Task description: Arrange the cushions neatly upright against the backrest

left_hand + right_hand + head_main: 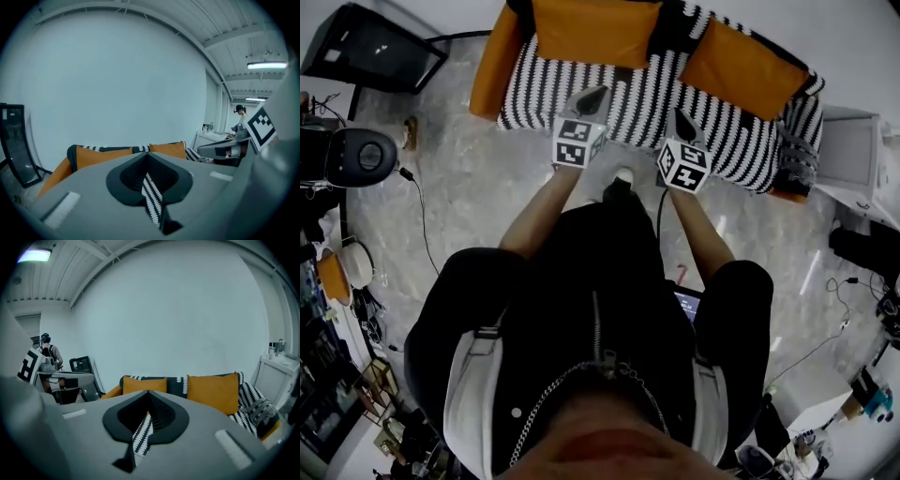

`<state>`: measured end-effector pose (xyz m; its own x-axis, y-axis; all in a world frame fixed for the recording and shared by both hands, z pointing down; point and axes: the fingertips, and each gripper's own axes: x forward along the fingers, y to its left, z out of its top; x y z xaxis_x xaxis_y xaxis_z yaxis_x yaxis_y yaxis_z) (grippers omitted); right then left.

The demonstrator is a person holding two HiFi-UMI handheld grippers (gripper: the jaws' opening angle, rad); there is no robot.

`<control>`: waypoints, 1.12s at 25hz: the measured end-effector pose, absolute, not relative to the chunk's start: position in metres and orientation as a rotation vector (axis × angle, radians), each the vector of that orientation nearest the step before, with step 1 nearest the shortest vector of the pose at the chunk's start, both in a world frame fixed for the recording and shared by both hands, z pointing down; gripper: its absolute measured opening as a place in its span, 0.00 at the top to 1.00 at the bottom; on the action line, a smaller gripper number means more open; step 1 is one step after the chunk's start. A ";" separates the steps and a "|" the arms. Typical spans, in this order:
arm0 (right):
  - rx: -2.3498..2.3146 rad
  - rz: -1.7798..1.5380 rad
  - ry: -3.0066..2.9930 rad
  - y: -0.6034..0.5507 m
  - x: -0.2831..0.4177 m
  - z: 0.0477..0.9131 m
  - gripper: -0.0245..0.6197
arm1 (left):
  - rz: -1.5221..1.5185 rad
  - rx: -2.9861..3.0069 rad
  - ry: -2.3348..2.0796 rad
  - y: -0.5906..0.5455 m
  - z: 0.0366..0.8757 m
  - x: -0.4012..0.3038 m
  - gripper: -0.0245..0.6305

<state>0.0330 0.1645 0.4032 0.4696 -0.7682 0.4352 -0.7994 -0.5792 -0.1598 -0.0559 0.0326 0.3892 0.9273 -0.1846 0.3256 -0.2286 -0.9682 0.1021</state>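
Observation:
A black-and-white striped sofa (637, 103) stands ahead of me. Two orange cushions stand upright against its backrest: one at the left (595, 33) (143, 384) (101, 155), one at the right (741, 67) (213, 391) (166, 149). My left gripper (596, 94) (149, 158) hovers over the seat's front edge, shut, with nothing in it. To its right my right gripper (679, 116) (149, 397) hangs over the same edge, shut and empty as well. Both are short of the cushions and touch neither.
The sofa has an orange left armrest (492, 61), and a striped knit bundle (797, 159) lies at its right end. A dark screen (370, 52) leans at the far left, a white cabinet (848, 155) stands at the right. Cables (417, 211) cross the floor. A person (47, 351) stands behind.

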 end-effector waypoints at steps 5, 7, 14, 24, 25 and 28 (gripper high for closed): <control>2.656 0.724 -1.355 0.192 -0.014 0.409 0.96 | 0.491 2.977 -0.289 0.059 0.392 -0.106 0.95; 2.666 0.733 -1.343 0.202 -0.033 0.411 0.96 | 0.476 2.979 -0.282 0.067 0.393 -0.121 0.95; 2.684 0.678 -1.367 0.214 -0.068 0.393 0.96 | 0.437 2.995 -0.232 0.087 0.391 -0.141 0.95; 2.688 0.670 -1.365 0.219 -0.084 0.387 0.96 | 0.419 3.006 -0.212 0.095 0.383 -0.151 0.95; 2.686 0.670 -1.365 0.219 -0.085 0.387 0.96 | 0.409 3.008 -0.215 0.095 0.382 -0.153 0.95; 2.686 0.666 -1.364 0.218 -0.087 0.388 0.96 | 0.388 3.016 -0.214 0.093 0.378 -0.154 0.95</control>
<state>-0.0868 0.2182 0.3883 0.5162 -0.7572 0.4002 -0.7813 -0.6078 -0.1420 -0.1540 0.0935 0.3779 0.9579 -0.1268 0.2577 -0.1505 -0.9858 0.0745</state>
